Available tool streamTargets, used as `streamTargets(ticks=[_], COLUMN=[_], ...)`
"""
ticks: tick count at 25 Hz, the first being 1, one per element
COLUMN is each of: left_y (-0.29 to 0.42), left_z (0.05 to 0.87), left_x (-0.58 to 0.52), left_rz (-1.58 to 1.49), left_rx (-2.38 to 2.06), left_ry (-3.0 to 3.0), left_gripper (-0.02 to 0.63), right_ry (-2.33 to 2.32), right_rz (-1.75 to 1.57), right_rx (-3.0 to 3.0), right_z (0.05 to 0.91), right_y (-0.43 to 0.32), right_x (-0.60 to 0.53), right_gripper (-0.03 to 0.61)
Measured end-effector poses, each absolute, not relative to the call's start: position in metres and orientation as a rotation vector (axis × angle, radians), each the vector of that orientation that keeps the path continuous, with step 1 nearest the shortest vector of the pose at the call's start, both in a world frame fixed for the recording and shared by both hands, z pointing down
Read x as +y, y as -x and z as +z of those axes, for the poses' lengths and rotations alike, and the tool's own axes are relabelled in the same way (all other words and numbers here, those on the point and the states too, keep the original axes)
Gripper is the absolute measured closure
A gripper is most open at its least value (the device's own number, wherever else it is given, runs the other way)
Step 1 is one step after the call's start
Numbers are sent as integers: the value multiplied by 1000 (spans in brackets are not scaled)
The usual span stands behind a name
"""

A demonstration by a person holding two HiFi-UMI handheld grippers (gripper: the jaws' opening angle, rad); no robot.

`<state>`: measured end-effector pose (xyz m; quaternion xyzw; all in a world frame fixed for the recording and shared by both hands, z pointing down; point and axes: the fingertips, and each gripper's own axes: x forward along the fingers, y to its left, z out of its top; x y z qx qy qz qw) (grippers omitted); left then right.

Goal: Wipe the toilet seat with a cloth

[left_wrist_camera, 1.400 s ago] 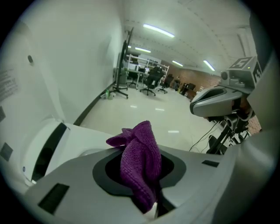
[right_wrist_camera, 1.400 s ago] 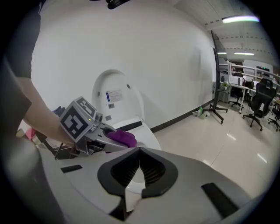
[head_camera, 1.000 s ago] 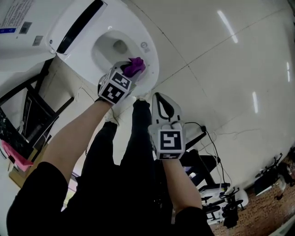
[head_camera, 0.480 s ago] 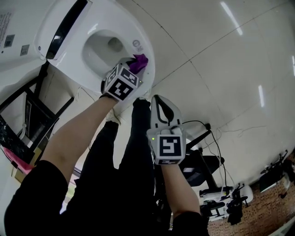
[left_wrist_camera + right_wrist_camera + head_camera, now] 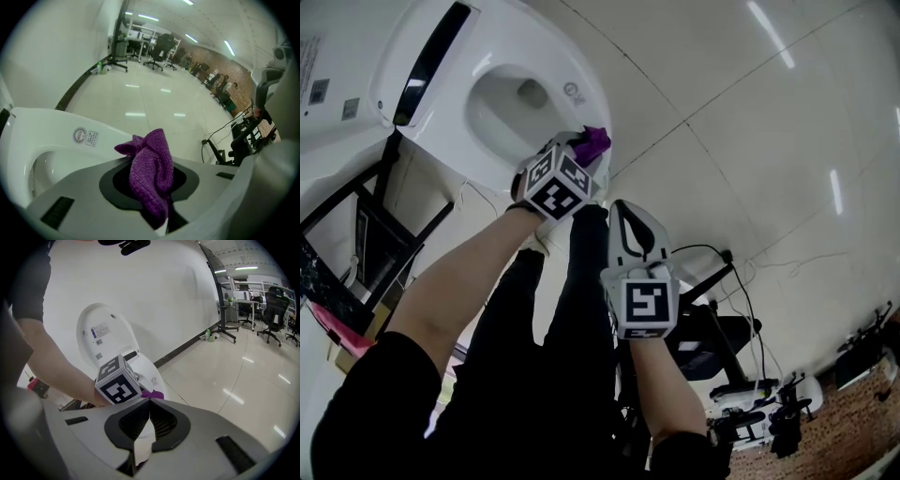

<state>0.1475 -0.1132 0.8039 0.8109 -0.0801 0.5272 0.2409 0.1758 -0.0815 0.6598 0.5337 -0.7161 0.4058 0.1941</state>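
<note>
**Left gripper** [image 5: 150,187]: jaws pressed together on a purple cloth [image 5: 150,173]. The cloth is pinched at its lower fold, between the dark pads. The rest stands up past the jaw tips in a bunched lobe, with a smaller flap out to the left. In the head view this gripper [image 5: 581,155] is stretched forward to the toilet, its marker cube nearest the camera.

**Purple cloth**: in the head view the cloth [image 5: 596,141] lies at the near right part of the toilet seat [image 5: 592,94], at its outer edge. It seems to touch the seat, though the gripper's own body covers the point of contact. The right gripper view shows only a small purple tip [image 5: 152,393] beside the left cube.

**Toilet seat**: white and lowered, ringing the open bowl [image 5: 502,98]. A round sticker and a small printed label [image 5: 86,137] sit on its rim, left of the cloth. The lid [image 5: 101,333] stands raised behind.

**Right gripper** [image 5: 149,404]: jaws closed tip to tip with nothing between them. Only a thin slit of white shows lower down. It [image 5: 628,202] hangs below the left gripper, short of the toilet and apart from the cloth.

**Floor** [image 5: 750,141]: pale glossy tiles.
</note>
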Motion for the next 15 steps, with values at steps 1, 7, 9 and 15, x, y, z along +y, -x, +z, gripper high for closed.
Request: streamTargets(ticks=[1,7,9,15], left_y=[-149,-153,-155,-155], left_z=[804,803,803,799], left_x=[-109,-84,-76,-59], left_rz=[1447,1464,1466,1448], left_rx=[-207,-133,-101,-66], left_ry=[-2220,-2206,-2192,-2143], left_gripper=[517,517,517,517], right_ry=[-1500,-1515,-1522,-1533], right_rz=[1142,1127,1130,1113], right_rx=[-2008,-2001,-2000,-2007], right_z=[659,654,651,643], right_y=[-176,-181,-181,-179], right_x=[-80,-71,-68,-61], right_gripper=[561,561,561,561])
